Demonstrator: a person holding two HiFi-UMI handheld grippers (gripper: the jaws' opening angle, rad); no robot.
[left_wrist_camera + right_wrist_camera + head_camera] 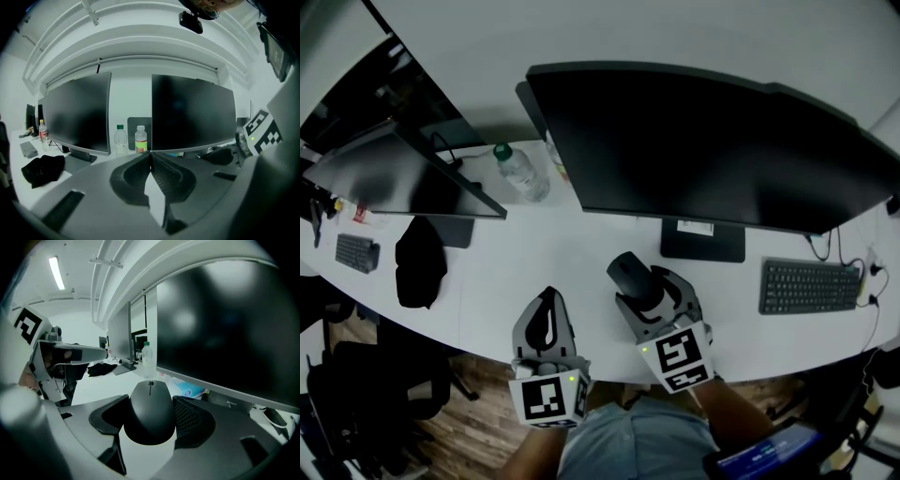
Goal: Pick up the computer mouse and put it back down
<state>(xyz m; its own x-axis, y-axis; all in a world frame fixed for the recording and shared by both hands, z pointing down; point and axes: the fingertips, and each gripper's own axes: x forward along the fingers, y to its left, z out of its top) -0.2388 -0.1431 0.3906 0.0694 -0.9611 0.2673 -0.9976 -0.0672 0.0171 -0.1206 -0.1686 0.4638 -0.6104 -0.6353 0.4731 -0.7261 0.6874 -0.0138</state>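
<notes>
My right gripper (645, 286) is shut on the black computer mouse (627, 271), which sits between its two jaws just in front of the big monitor's stand (703, 240). In the right gripper view the mouse (150, 413) fills the gap of the right gripper (151, 398), both pads against its sides, with white desk showing below it. My left gripper (549, 292) rests to the left over the white desk (534, 253). Its jaws meet at the tips and hold nothing, as the left gripper view also shows for the left gripper (150, 153).
A wide dark monitor (703, 150) stands behind the mouse, a second monitor (394, 173) at the left. A water bottle (520, 173) stands between them. A keyboard (809, 286) lies at the right, a black cloth (420, 261) and a small keyboard (356, 251) at the left.
</notes>
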